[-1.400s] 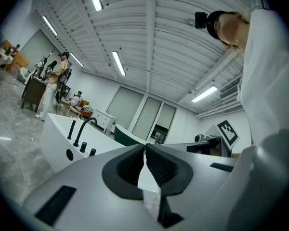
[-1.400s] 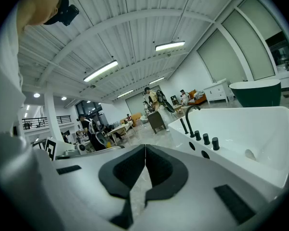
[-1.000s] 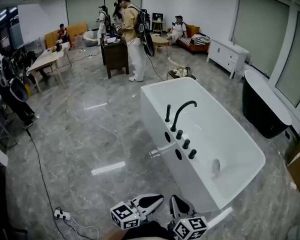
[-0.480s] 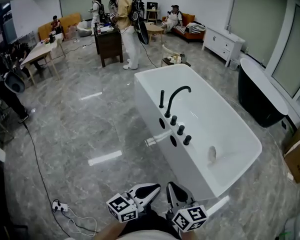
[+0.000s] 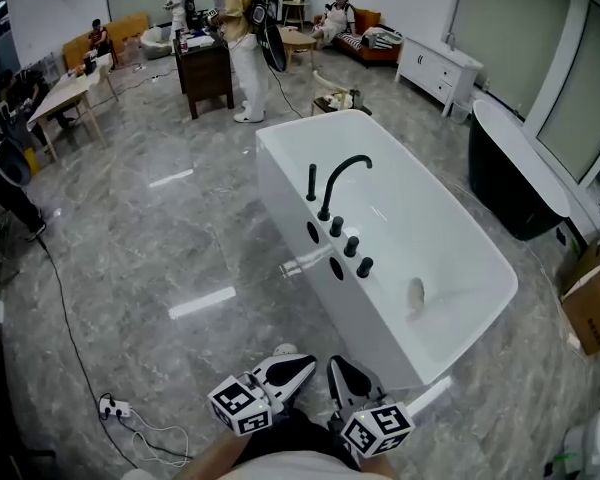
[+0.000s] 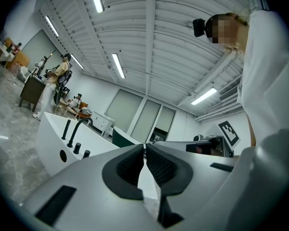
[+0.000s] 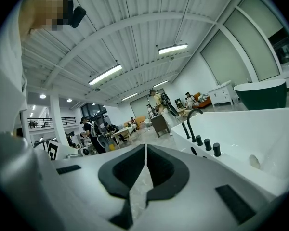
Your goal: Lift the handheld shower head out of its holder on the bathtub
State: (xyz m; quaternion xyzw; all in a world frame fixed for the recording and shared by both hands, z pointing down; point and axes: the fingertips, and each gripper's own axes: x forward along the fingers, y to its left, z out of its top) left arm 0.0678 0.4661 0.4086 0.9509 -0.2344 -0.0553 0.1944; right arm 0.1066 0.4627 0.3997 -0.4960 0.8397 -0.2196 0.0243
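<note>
Shower head [image 5: 311, 182] seated upright on bathtub [image 5: 278, 203] rim; left claw [image 6: 144, 146], right claw [image 7: 145, 148] pressed together.

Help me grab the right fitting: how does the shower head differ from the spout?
The shower head is a short straight stick; the spout is taller and arches over the tub. The shower head stands at the row's far end, the spout beside it. Both are black, on the tub's rim.

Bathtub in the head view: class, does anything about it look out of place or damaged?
Yes: a silvery pipe stub seems to poke sideways from the bathtub outer wall, beside two dark round holes. The black faucet and handheld shower head stand upright.
</note>
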